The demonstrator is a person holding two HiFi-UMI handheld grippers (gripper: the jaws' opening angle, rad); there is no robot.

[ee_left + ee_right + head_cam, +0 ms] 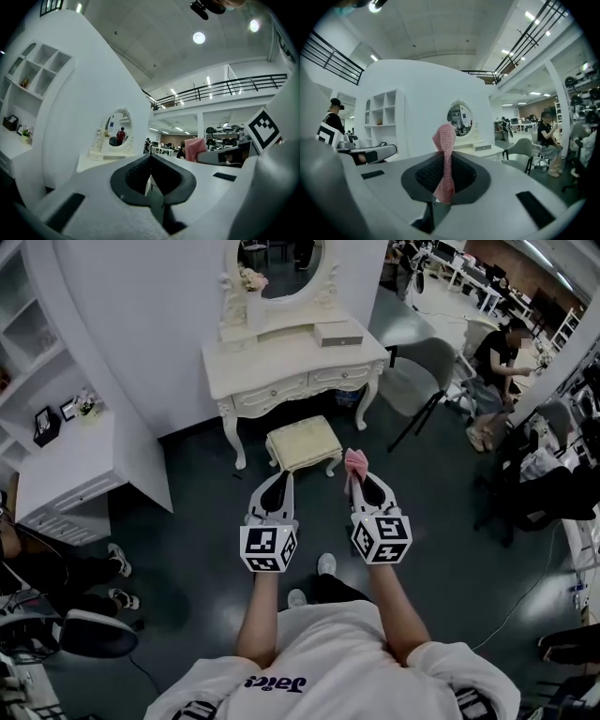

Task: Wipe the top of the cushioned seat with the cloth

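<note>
Short of the cushioned seat, the right gripper pinches the pink cloth; the left gripper is closed, seemingly empty. A firm pinch matters, arriving or leaving.

- left gripper fills the lower frame; its jaws meet, nothing between them
- right gripper just beside it at the right; its marker cube shows; a pink cloth stands up at its tip
- beyond, a dresser with an oval mirror against a curved white wall; shelves at the left
- a railing and ceiling lights above
</note>
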